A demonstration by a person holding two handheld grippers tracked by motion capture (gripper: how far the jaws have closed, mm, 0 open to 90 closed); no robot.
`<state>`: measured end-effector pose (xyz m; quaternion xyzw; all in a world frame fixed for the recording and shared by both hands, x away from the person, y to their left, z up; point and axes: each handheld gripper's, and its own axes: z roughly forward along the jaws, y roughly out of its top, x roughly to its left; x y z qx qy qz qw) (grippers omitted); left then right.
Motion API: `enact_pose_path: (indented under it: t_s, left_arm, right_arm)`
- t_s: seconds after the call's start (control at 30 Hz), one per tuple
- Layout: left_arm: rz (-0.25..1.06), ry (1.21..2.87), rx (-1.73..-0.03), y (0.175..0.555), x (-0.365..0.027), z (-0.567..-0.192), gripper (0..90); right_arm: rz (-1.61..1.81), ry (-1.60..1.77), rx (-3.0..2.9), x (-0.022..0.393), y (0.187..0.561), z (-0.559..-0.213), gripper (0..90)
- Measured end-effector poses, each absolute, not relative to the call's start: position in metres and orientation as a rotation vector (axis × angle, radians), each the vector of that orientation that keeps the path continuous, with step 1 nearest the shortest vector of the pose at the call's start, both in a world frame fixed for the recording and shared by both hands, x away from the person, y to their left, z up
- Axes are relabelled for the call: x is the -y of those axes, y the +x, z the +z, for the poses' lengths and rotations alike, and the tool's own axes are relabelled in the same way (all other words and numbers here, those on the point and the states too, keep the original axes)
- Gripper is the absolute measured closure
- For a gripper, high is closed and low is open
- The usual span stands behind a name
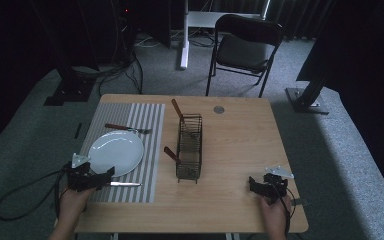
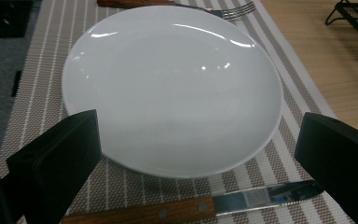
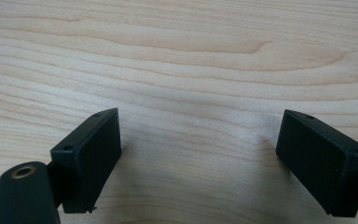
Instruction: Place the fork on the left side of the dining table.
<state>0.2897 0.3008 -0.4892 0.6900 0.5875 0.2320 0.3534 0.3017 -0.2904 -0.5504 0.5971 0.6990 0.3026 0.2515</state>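
- Plate (image 2: pixel 172 88), white and glossy, lies on a striped placemat (image 1: pixel 150 125) at the left side of the wooden tabletop (image 1: pixel 240 150); we see light streaks on its face and nothing on it.
- A knife (image 2: pixel 200 207) with a wooden, riveted handle lies on the mat just beside the plate's near rim, blade toward the middle of the tabletop. A fork (image 1: pixel 127 128) with a wooden handle lies just past the far rim.
- In the high view we find a black wire caddy (image 1: pixel 189 146) near the centre, with two wooden handles sticking up out of it. The left gripper view catches just a corner of it at the upper right, yet shows the knife's rivets and the mat's weave.
- The left gripper (image 1: pixel 105 176) sits low at the mat's near edge, held from below by a hand (image 1: pixel 72 198); its jaws stand wide, either side of the knife and the plate's near rim, gripping nothing.
- The right gripper (image 1: pixel 254 182) rests near the right front corner, well apart from the caddy. Its own view shows bare wood grain between wide, empty jaws.
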Motion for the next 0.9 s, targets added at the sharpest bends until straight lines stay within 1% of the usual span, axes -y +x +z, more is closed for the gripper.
enact_pose_path:
  t_s: [0.13,0.23,0.27,0.37,0.43,0.53,0.63,0.7,0.8,0.9]
  left_arm:
    - [0.564,1.781,-1.516,0.279,-0.298,-0.495,0.5]
    - [0.609,1.788,-1.511,0.27,-0.293,-0.499,0.5]
    - [0.594,1.787,-1.516,0.268,-0.294,-0.501,0.5]
    - [0.612,1.81,-1.526,0.262,-0.292,-0.508,0.5]
    - [0.578,1.81,-1.523,0.257,-0.291,-0.512,0.5]
    - [0.609,1.824,-1.524,0.251,-0.29,-0.517,0.5]
    - [0.603,1.82,-1.537,0.246,-0.289,-0.521,0.5]
    - [0.641,1.834,-1.523,0.241,-0.287,-0.524,0.5]
    - [0.608,1.818,-1.528,0.239,-0.288,-0.526,0.5]
    - [0.63,1.824,-1.532,0.236,-0.287,-0.528,0.5]
  right_arm:
    - [0.823,1.624,-1.902,0.29,0.302,-0.55,13.5]
    - [0.823,1.627,-1.901,0.29,0.302,-0.55,13.5]
    - [0.824,1.626,-1.901,0.29,0.302,-0.55,13.5]
    - [0.823,1.627,-1.901,0.29,0.302,-0.55,13.5]
    - [0.823,1.627,-1.901,0.29,0.302,-0.55,13.5]
    - [0.823,1.627,-1.901,0.29,0.302,-0.55,13.5]
    - [0.823,1.627,-1.901,0.29,0.302,-0.55,13.5]
    - [0.823,1.627,-1.901,0.29,0.302,-0.55,13.5]
    - [0.823,1.627,-1.901,0.29,0.302,-0.55,13.5]
    - [0.823,1.627,-1.901,0.29,0.302,-0.55,13.5]
